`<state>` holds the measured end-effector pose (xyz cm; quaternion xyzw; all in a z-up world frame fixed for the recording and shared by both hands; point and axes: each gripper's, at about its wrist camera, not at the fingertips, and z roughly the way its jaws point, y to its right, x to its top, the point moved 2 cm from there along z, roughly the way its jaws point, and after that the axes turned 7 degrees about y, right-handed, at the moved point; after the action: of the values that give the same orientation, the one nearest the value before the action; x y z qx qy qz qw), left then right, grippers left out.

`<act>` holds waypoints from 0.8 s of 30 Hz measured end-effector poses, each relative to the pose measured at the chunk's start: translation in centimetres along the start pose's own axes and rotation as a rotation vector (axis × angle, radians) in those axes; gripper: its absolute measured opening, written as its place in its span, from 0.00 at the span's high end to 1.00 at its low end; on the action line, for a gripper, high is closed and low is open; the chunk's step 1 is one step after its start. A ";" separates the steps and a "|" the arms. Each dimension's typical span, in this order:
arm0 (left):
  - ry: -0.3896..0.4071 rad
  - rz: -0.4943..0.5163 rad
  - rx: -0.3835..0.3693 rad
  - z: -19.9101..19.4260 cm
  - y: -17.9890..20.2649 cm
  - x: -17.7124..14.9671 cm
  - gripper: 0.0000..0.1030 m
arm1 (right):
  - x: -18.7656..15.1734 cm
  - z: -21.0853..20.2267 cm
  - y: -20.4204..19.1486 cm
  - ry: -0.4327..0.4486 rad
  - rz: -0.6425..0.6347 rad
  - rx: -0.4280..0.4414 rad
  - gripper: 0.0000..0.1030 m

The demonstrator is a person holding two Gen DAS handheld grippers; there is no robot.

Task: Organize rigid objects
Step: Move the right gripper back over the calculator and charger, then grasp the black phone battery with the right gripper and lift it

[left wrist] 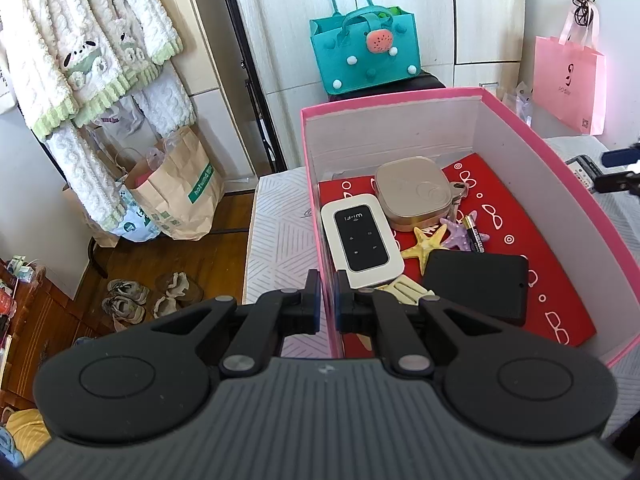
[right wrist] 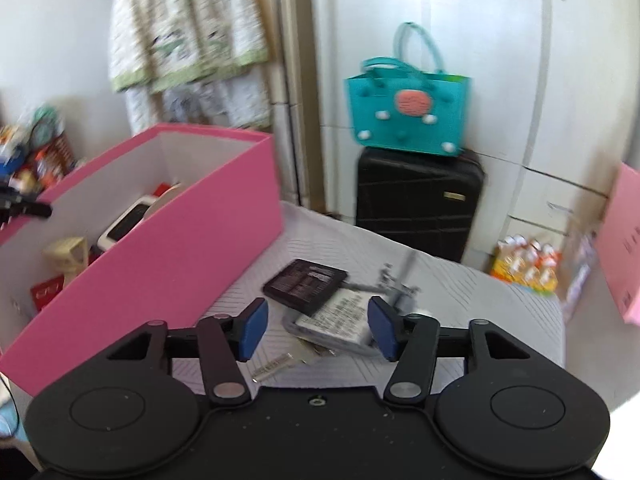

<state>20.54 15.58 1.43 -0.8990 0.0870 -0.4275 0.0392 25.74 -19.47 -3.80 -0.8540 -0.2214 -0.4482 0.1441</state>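
A pink box stands on the bed, lined in red. Inside lie a white Wi-Fi router, a gold square case, two starfish, a battery and a black phone. My left gripper is shut on the box's left wall, one finger inside and one outside. My right gripper is open above a grey device lying on the bed beside a black device and a key. The box shows at the left.
A teal bag sits on a black suitcase behind the bed. A pink bag hangs at the right. Paper bags and shoes lie on the wooden floor at the left.
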 end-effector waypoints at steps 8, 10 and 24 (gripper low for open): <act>-0.005 0.011 0.010 0.1 0.2 -0.1 0.94 | 1.3 5.8 -1.4 -0.066 -0.215 0.045 0.30; 0.000 0.012 0.011 0.0 0.2 -0.1 0.94 | 1.4 7.0 -1.3 -0.090 -0.258 0.066 0.30; 0.002 0.016 0.009 -0.3 0.2 0.2 0.93 | 1.1 10.3 0.9 -0.154 -0.174 0.185 0.30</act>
<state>20.37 15.33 1.71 -0.8976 0.0925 -0.4286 0.0464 34.01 -15.40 -8.63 -0.8465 -0.3452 -0.3700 0.1653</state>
